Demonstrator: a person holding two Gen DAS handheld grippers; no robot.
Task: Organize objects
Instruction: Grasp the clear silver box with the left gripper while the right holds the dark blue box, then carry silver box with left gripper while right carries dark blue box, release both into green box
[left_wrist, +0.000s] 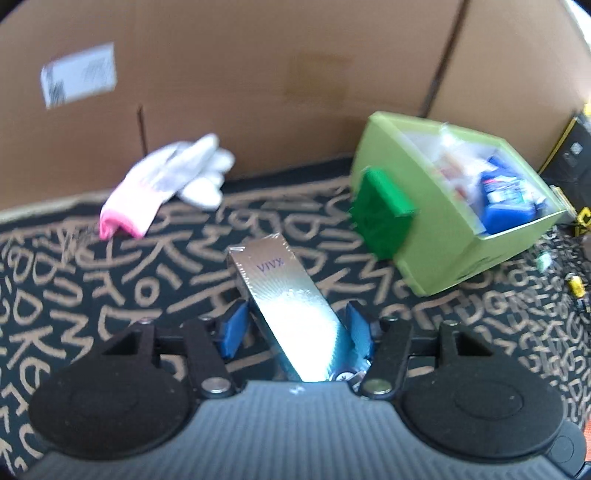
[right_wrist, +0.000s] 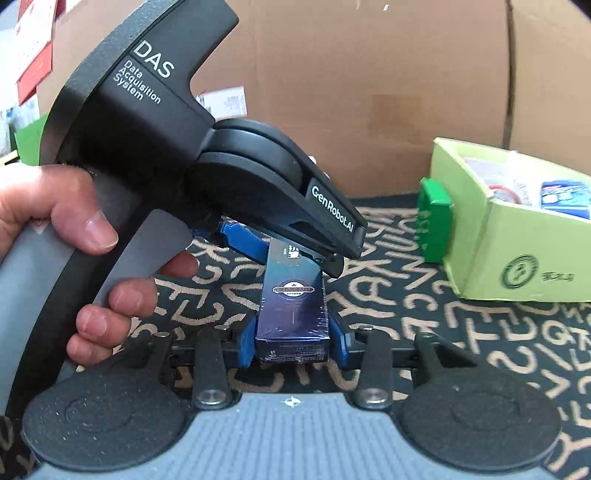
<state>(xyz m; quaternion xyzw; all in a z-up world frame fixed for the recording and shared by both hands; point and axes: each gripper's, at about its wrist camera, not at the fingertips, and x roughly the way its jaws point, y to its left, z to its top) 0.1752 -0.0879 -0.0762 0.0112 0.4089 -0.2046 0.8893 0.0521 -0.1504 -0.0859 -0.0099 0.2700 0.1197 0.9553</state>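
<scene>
A long dark blue, foil-wrapped box (right_wrist: 293, 302) is held at its near end by my right gripper (right_wrist: 294, 341), whose blue pads are shut on its sides. The same box looks silvery in the left wrist view (left_wrist: 286, 295), lying between the blue pads of my left gripper (left_wrist: 295, 328), which stand apart from its sides, so that gripper is open. The left gripper's black body (right_wrist: 207, 166) fills the left of the right wrist view, over the box's far end. A light green bin (left_wrist: 461, 206) holding several packets stands to the right.
A white and pink glove (left_wrist: 166, 184) lies at the back left on the black patterned cloth (left_wrist: 92, 288). A brown cardboard wall (left_wrist: 258, 74) closes off the back. A dark green piece (right_wrist: 434, 225) is fixed to the bin's near end. Small items (left_wrist: 576, 284) lie far right.
</scene>
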